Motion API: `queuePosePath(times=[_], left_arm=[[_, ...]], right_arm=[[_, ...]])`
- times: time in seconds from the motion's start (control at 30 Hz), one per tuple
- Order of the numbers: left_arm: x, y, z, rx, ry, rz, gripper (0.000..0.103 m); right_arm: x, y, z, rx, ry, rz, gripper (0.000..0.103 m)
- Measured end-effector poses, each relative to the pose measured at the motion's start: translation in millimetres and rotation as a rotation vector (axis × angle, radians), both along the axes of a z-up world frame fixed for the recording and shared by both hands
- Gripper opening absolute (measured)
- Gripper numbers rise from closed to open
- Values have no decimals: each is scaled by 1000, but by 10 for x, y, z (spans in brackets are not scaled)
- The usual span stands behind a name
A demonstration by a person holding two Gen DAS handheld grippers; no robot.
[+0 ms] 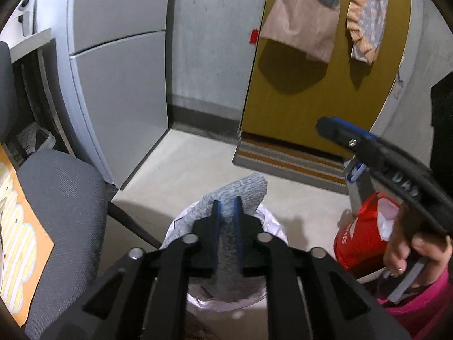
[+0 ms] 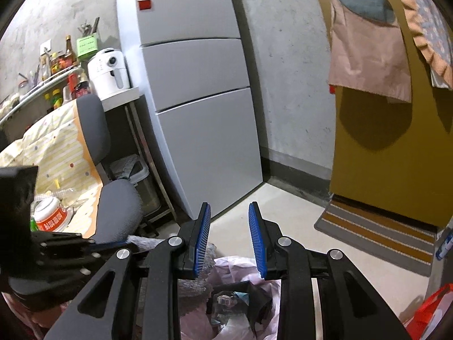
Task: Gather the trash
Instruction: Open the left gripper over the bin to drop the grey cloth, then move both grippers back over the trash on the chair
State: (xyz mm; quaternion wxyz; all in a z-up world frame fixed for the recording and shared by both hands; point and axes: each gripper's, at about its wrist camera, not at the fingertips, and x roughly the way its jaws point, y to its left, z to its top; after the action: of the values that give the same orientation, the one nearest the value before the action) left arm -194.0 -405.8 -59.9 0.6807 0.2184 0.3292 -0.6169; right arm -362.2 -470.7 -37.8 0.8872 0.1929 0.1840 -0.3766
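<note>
My left gripper point(image 1: 226, 212) is shut on a crumpled grey foam sheet point(image 1: 240, 189) and holds it just above a trash bin lined with a pale pink bag point(image 1: 271, 221). In the right wrist view my right gripper point(image 2: 229, 226) is open and empty, above the same bin's bag point(image 2: 235, 266), where dark packaging and other trash point(image 2: 235, 297) lie. The grey sheet point(image 2: 198, 286) shows at the left fingertip's base, with the left gripper point(image 2: 56, 249) beside it. The right gripper point(image 1: 354, 138) also shows at the right of the left wrist view, held by a hand.
A grey office chair point(image 1: 62, 204) stands left of the bin, by a table with a patterned cloth point(image 2: 56, 147) and an instant-noodle cup point(image 2: 51, 212). A grey fridge point(image 2: 203, 113) stands behind. A red bag point(image 1: 365, 232) sits right of the bin. A striped doormat point(image 1: 291, 158) lies before a mustard door point(image 1: 325, 85).
</note>
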Motion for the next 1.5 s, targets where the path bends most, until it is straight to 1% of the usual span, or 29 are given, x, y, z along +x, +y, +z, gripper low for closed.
queuePosePath(times=[0.03,0.07,0.1,0.2,0.3,0.43,0.63,0.8,0.9,1.03,1.13,1.2,1.3,1.37,1.5], left_arm=[[16,-17,-16,7,-1,10,45],[29,-18,-14,4,2,14,53],[47,-6,-10,-7,9,15,55],[82,43,26,-14,1,25,55],[133,173,113,-44,-21,45,55],[286,385,241,-83,-32,105,55],[544,862,428,-147,-59,231,56],[745,1398,546,-191,-92,358,58],[820,1696,570,-192,-120,438,61],[985,2059,568,-175,-149,549,61],[1142,2358,570,-167,-158,630,61],[1283,2596,580,-166,-147,696,62],[1472,2887,593,-164,-144,778,64],[1623,3109,597,-159,-138,836,64],[1965,3536,642,-169,-131,938,64]], right_arm=[[-6,1,-5,2,1,-1,30],[-6,-2,-8,2,2,-1,31],[3,6,-4,1,2,-1,31],[8,25,9,-2,-3,2,31],[47,72,56,-12,-9,16,32],[154,181,137,-25,-15,50,32],[383,423,297,-49,-29,128,37],[672,637,393,-52,-29,218,42],[854,782,435,-59,-24,270,43],[1153,984,460,-61,-7,354,45],[1378,1146,464,-62,9,415,52],[1553,1279,463,-60,26,469,61],[1801,1457,459,-63,53,537,73],[1955,1570,468,-67,61,576,76],[2333,1760,519,-71,71,656,76]])
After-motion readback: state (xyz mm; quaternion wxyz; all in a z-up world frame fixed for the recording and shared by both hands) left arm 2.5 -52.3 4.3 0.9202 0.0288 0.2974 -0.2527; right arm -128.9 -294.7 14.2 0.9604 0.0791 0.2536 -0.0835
